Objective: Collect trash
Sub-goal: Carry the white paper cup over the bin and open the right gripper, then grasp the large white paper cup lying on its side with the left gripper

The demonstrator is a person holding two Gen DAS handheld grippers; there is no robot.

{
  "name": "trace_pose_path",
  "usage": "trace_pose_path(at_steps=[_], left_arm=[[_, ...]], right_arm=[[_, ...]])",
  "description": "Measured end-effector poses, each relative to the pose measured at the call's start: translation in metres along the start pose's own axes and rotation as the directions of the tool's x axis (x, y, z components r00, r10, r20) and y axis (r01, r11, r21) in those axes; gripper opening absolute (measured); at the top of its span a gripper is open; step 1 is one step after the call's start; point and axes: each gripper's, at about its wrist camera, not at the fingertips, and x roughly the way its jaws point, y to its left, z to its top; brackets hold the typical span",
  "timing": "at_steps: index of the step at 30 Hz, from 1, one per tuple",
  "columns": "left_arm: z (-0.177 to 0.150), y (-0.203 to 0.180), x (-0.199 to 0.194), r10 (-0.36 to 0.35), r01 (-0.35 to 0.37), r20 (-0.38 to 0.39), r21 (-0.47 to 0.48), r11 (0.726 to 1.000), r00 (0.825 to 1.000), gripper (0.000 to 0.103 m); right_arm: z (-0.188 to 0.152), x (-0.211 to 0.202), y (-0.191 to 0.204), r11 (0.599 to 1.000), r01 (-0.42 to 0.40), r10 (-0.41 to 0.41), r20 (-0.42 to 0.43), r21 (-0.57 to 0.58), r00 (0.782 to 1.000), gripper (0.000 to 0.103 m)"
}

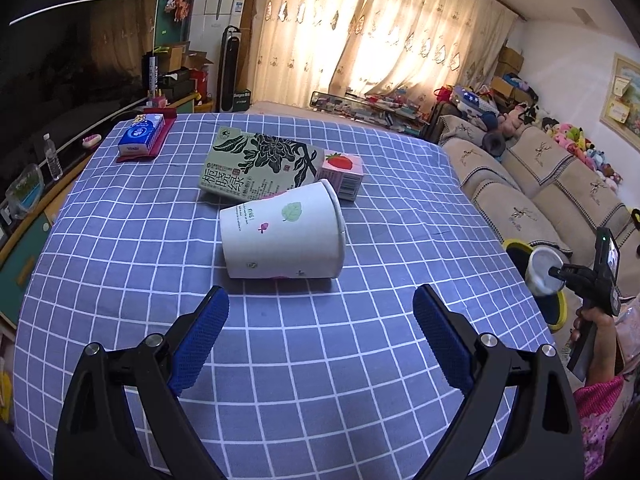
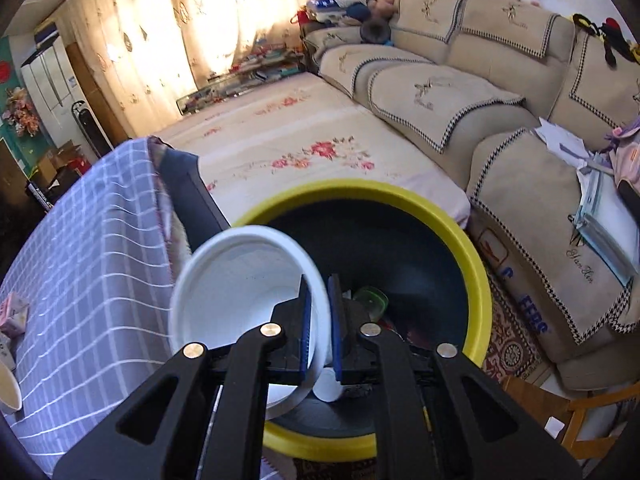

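Observation:
A white paper cup (image 1: 284,236) with a green leaf print lies on its side on the checked tablecloth (image 1: 320,368). Behind it lie a green drink carton (image 1: 260,164) and a small pink strawberry box (image 1: 344,172). My left gripper (image 1: 322,294) hovers open just in front of the paper cup, nothing between its blue pads. My right gripper (image 2: 319,284) is shut on the rim wall of a plain white cup (image 2: 240,280), held tilted over the yellow-rimmed bin (image 2: 400,196). In the left wrist view the right gripper (image 1: 560,271) and that white cup (image 1: 542,270) show beyond the table's right edge.
A blue tissue pack (image 1: 142,134) on a red holder sits at the table's far left corner. The bin stands on the floor between the table edge (image 2: 160,208) and the beige sofa (image 2: 520,168), with a green item (image 2: 372,300) inside. A person's hand (image 1: 596,320) holds the right gripper.

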Motion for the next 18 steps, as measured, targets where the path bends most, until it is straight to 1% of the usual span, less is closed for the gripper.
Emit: trace_pose_path(at_steps=[1,3,10,13,18], left_arm=[[0.001,0.001,0.002,0.007,-0.007,-0.005,-0.005,1.0,1.0,0.092],[0.004,0.002,0.007,0.023,-0.024,-0.018,-0.021,0.999,1.0,0.092],[0.014,0.007,0.027,0.11,-0.113,-0.052,-0.057,0.992,0.993,0.093],[0.019,0.004,0.036,0.096,-0.101,-0.064,-0.072,0.992,0.993,0.093],[0.026,-0.002,0.047,0.128,-0.133,-0.068,-0.074,0.988,0.989,0.093]], right_arm=[[0.001,0.002,-0.002,1.0,0.002,-0.002,0.0,0.005,1.0,0.036],[0.0,0.002,-0.004,1.0,0.001,-0.002,0.015,0.015,1.0,0.054],[0.003,0.0,-0.009,0.999,-0.043,0.043,0.022,0.014,0.999,0.057],[0.003,0.001,-0.006,0.998,-0.057,0.057,0.017,0.009,0.998,0.057],[0.001,0.003,-0.008,0.997,-0.079,0.079,0.012,0.008,0.997,0.057]])
